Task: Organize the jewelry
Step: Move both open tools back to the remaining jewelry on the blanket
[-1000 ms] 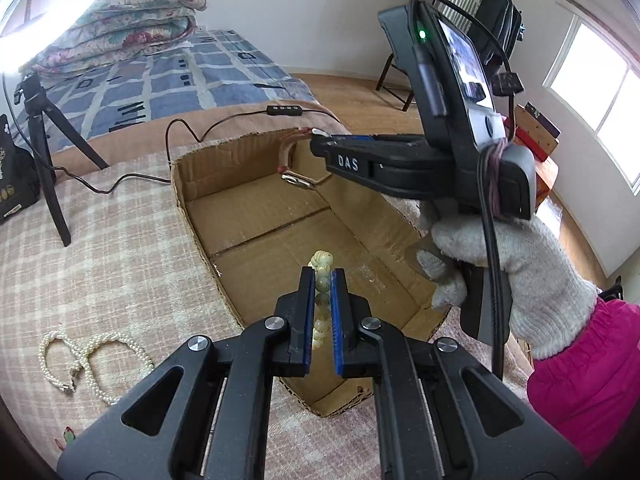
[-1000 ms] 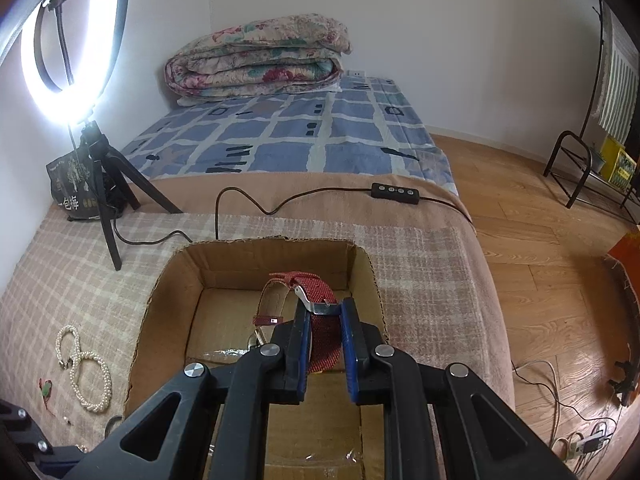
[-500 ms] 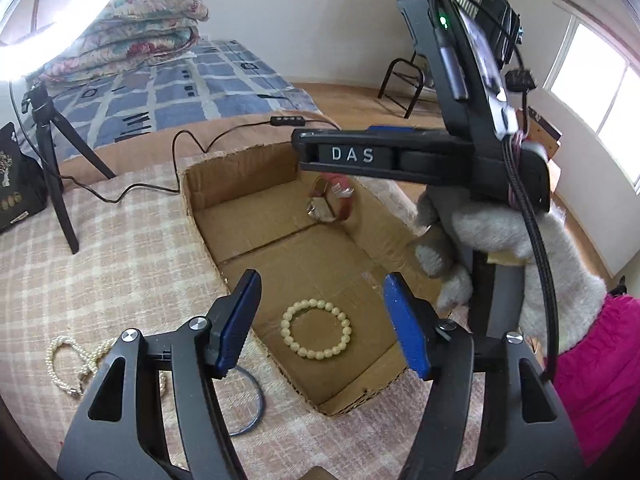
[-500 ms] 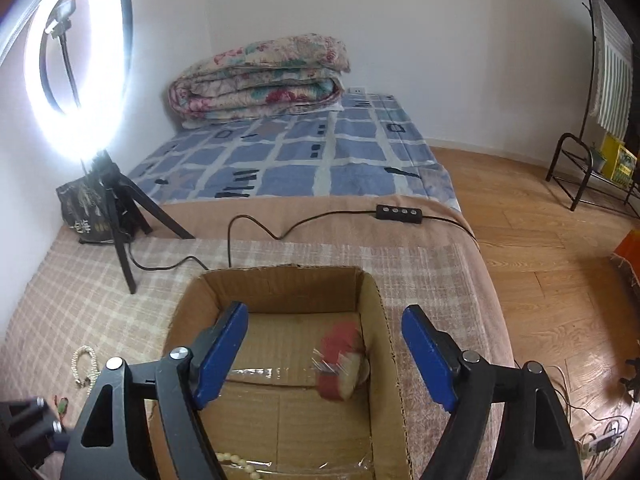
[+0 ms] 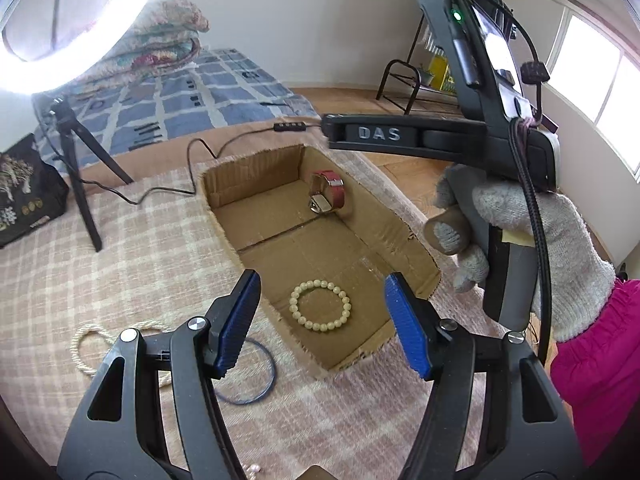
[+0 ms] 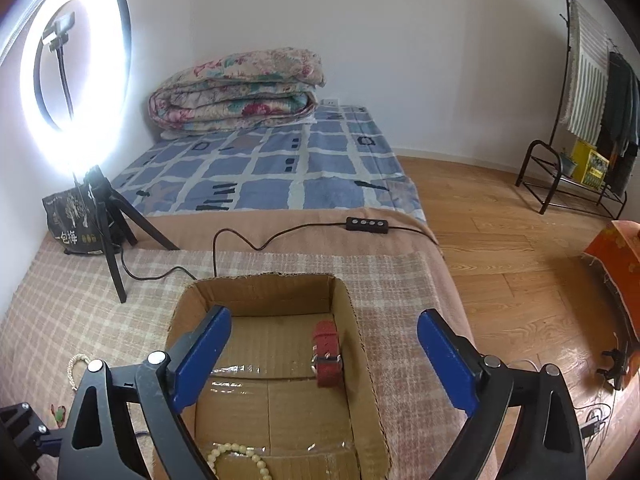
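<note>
Both pieces have dropped from the jaws since the earlier frames: the cream beaded bracelet (image 5: 320,305) now lies flat on the floor of the open brown cardboard box (image 5: 404,236), just ahead of the left gripper (image 5: 322,322), and the red leather-strap watch (image 6: 327,354) rests at the far end, ahead of the right gripper (image 6: 322,364). Each gripper's jaws have just been opening and stand wide with nothing between them. This drop-off step looks finished. Next, I judge, comes a reach left of the left gripper for the thin blue ring bangle (image 5: 262,372) or white pearl strand (image 5: 86,350) on the checked blanket (image 5: 128,264), closing gently on a slim, slippery loop
</note>
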Action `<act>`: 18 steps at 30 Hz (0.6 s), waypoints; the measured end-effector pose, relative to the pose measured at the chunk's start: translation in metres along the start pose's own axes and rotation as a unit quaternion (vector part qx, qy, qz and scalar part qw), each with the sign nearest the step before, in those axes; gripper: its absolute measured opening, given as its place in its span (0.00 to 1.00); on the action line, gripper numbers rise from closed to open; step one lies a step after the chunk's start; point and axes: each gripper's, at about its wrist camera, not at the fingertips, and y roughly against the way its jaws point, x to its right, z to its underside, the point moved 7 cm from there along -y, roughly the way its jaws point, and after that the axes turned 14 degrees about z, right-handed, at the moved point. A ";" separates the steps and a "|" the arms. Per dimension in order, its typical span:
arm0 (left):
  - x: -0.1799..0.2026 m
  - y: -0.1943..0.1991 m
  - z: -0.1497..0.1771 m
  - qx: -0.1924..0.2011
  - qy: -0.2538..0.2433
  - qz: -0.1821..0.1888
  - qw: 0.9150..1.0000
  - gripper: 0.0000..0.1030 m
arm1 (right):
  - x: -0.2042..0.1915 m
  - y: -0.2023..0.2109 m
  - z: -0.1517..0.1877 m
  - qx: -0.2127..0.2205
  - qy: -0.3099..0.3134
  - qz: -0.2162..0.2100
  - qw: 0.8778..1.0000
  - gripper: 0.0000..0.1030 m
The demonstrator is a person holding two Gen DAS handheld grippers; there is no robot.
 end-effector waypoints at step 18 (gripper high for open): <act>-0.063 0.174 0.027 0.065 0.001 -0.094 0.993 0.65 | 0.000 0.136 0.033 0.033 -0.026 -0.032 0.999 0.93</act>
